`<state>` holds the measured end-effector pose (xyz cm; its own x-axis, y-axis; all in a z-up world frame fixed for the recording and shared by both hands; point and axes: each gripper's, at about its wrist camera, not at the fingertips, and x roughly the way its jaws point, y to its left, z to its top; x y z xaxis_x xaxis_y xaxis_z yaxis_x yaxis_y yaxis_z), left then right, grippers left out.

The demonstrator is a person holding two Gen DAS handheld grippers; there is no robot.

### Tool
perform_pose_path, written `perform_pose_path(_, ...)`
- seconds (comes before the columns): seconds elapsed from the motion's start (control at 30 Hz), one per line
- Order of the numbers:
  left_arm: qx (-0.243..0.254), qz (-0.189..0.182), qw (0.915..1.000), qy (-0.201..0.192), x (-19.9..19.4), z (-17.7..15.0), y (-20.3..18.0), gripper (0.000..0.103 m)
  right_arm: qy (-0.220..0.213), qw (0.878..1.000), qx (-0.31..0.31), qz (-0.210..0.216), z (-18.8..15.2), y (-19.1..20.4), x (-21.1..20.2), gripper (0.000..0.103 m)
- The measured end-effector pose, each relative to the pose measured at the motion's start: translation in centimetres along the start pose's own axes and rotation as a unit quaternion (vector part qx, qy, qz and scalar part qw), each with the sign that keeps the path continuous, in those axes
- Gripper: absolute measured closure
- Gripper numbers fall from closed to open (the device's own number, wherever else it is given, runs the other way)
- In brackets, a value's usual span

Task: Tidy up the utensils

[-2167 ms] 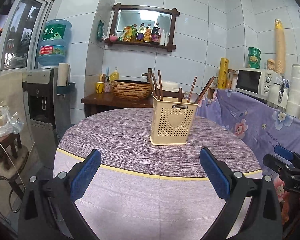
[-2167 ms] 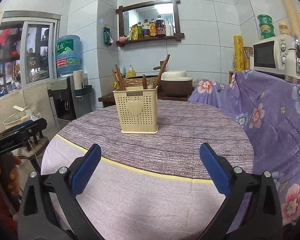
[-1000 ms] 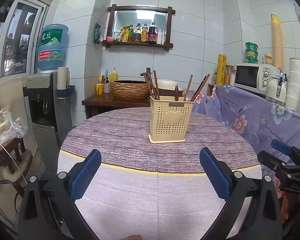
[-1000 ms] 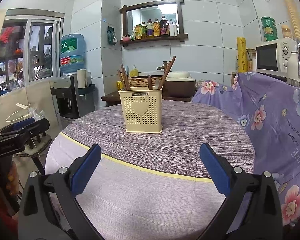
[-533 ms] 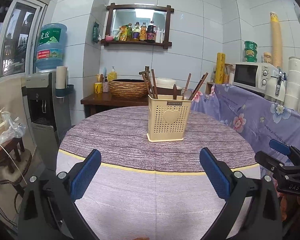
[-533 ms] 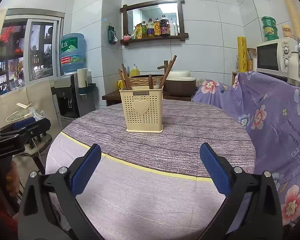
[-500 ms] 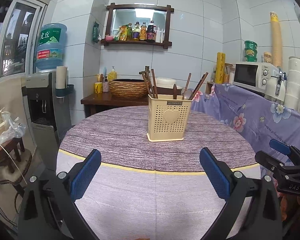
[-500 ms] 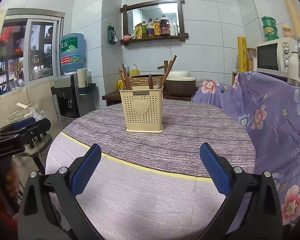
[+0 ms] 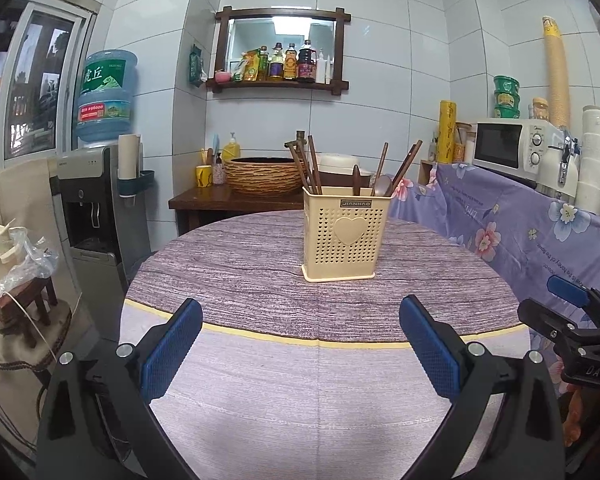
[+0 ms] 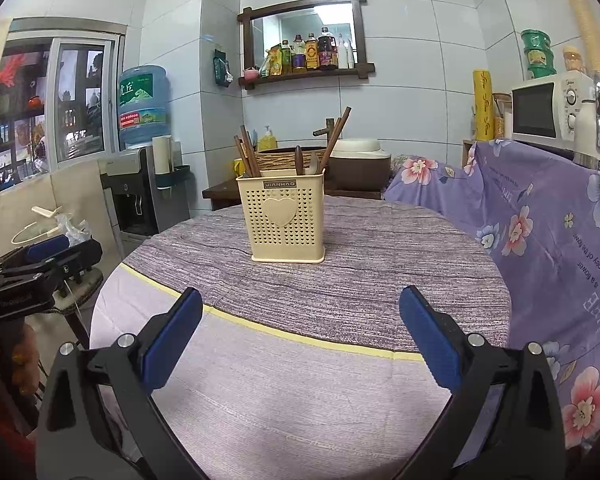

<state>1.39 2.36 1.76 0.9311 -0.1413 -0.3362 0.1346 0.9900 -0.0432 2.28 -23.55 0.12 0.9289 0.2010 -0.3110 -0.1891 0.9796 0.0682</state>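
Observation:
A cream perforated utensil holder (image 9: 345,234) with a heart on its front stands upright at the far middle of the round table (image 9: 260,272). It also shows in the right wrist view (image 10: 286,220). Brown wooden chopsticks (image 9: 310,164) and spoons (image 9: 382,184) stick up out of it. My left gripper (image 9: 300,344) is open and empty, above the table's near part. My right gripper (image 10: 300,336) is open and empty too, short of the holder. Each gripper shows at the edge of the other's view.
A purple floral cloth (image 9: 520,220) covers a counter on the right, with a microwave (image 9: 512,148) on it. A water dispenser (image 9: 96,200) stands at the left. A dark side table with a woven basket (image 9: 260,174) stands behind the round table.
Both grippers have drawn back a little from the holder and dropped slightly. The holder and the utensils in it have not moved. Both grippers stay open.

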Motion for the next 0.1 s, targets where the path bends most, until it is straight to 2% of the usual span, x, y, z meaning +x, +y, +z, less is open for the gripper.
perform_pose_path(0.1,-0.001,0.002,1.0,0.004,0.12,-0.1,0.11,0.005,0.001,1.0,0.001,0.0,-0.14,-0.04,0.04,0.006)
